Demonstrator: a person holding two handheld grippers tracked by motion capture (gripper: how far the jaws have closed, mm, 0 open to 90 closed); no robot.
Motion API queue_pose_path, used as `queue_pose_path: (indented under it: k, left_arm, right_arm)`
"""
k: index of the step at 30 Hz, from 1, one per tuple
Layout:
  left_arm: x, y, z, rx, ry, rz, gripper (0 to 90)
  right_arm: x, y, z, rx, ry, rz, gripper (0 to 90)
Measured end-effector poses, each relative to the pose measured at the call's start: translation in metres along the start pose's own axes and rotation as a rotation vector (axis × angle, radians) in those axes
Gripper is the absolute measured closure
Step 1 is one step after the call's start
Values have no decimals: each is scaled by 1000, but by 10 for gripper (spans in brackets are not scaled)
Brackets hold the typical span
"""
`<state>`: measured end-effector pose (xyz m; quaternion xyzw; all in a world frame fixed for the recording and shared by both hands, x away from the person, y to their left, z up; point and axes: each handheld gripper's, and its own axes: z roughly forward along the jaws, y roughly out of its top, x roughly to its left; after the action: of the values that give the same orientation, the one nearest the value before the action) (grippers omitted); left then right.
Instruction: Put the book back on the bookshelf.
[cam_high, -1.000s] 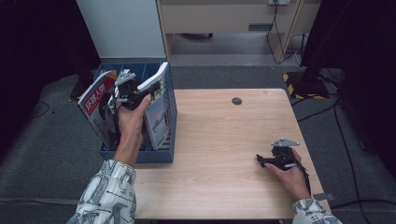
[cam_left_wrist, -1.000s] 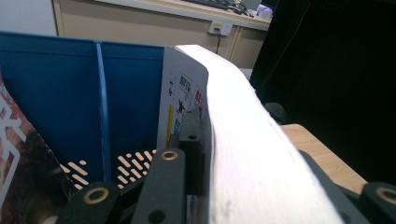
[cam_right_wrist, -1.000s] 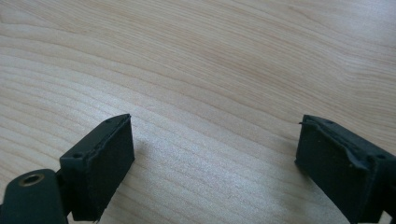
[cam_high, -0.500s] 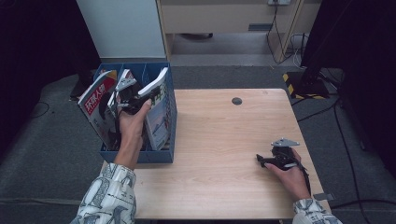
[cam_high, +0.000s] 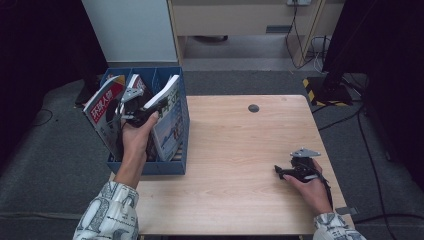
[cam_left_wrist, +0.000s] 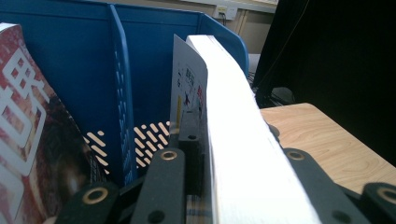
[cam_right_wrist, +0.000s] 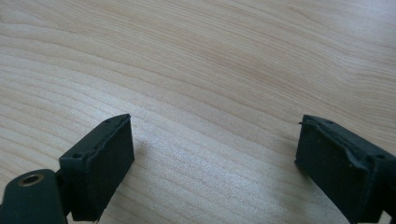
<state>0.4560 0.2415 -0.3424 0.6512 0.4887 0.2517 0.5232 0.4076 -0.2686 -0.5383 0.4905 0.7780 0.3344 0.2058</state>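
Note:
A blue file box (cam_high: 172, 167) with dividers stands at the table's left edge. My left gripper (cam_high: 142, 107) is inside it, shut on a thick white-paged book (cam_high: 170, 115) that leans right against the box's right wall. In the left gripper view the black jaws clamp both sides of the book's page edge (cam_left_wrist: 233, 116), beside a blue divider (cam_left_wrist: 122, 93). A red magazine (cam_high: 102, 107) leans left in the box's left slot, also seen as the red cover (cam_left_wrist: 28, 126). My right gripper (cam_high: 280, 172) rests on the table at the front right, open with bare wood between its jaws (cam_right_wrist: 215, 158).
The wooden table (cam_high: 235, 150) has a small black round cap (cam_high: 253, 108) near its far edge. A white cabinet (cam_high: 132, 30) stands behind the box. Cables and a yellow-black striped base (cam_high: 320, 87) lie on the floor at the right.
The left hand has shifted only slightly with the book still in its jaws. The right hand and gripper have stayed where they were.

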Motion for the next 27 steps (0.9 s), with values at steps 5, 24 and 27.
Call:
queue_pose_path:
  k: [5, 24, 27]
  left_arm:
    - [1, -4, -2, 12, 4, 2, 715]
    - [5, -11, -3, -18, -1, 0, 725]
    - [8, -9, -5, -30, 1, -16, 727]
  right_arm:
    - [0, 0, 0, -1, 0, -2, 114]
    - [0, 0, 0, 1, 1, 0, 113]
    - [0, 0, 0, 0, 2, 4, 112]
